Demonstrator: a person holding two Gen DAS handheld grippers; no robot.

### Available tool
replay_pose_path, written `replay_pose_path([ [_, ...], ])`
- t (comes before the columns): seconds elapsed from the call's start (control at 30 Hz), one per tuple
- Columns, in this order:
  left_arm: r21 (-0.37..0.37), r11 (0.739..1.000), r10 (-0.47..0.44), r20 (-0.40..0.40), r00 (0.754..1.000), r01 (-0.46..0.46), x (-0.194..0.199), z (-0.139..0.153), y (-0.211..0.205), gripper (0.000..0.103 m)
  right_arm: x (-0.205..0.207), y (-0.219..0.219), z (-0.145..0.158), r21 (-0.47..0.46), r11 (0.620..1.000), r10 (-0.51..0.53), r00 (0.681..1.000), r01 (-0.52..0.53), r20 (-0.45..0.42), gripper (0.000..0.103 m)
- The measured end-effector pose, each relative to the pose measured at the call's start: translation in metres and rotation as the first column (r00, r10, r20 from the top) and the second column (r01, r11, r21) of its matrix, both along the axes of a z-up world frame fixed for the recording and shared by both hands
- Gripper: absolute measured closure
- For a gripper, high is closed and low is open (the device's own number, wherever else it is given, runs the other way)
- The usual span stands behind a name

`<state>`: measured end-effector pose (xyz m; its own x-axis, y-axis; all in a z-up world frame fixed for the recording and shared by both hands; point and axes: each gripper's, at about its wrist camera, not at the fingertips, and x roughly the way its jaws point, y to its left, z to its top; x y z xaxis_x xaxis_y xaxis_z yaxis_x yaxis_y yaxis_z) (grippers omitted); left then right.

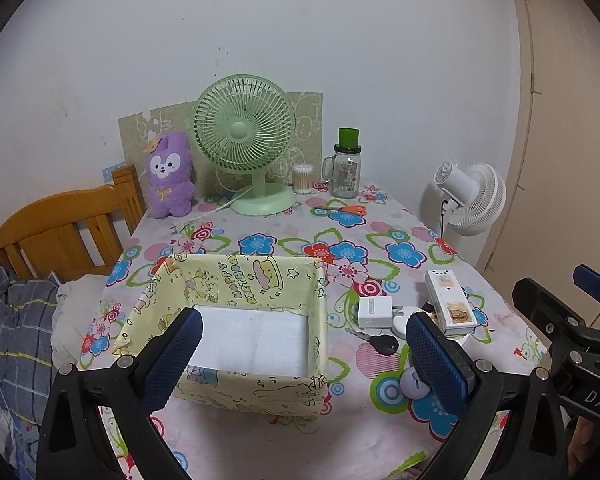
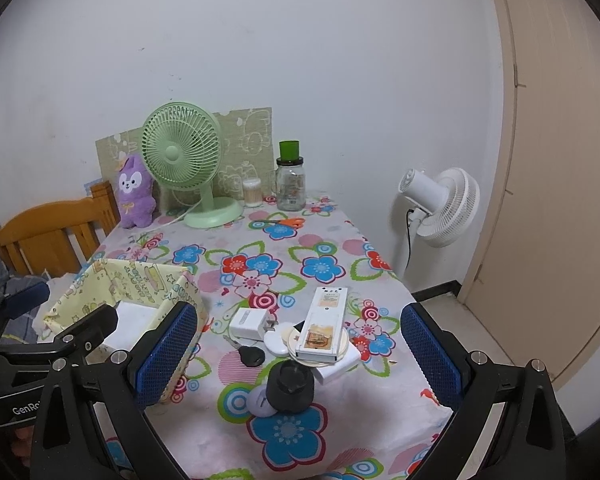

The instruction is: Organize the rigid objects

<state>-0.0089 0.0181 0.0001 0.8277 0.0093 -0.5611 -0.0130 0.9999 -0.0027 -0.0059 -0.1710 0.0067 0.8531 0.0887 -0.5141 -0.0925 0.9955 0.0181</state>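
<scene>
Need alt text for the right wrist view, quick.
The open right hand-held gripper hovers over a pile of small items on a floral table: a white remote, charger, key and black cap. An empty yellow box sits left; a green fan and jar stand behind.

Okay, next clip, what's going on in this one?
A person holds a two-finger gripper in each hand over a flowered table, and neither has picked anything up. The left gripper hangs open in front of the yellow box, which holds only a white liner. The right gripper hangs open above a cluster of small things: a remote, a white charger, a key and a black cap. Sorting has not begun.
</scene>
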Motion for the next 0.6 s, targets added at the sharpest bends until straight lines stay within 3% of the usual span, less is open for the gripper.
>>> replay_pose_path([
  [0.6,0.003,1.000,-0.015,0.005,1.000,0.015,0.014,-0.012,-0.010,0.002,0.011,-0.005,-0.004,-0.014,1.000,0.004,1.000,-0.004,0.000,0.000],
])
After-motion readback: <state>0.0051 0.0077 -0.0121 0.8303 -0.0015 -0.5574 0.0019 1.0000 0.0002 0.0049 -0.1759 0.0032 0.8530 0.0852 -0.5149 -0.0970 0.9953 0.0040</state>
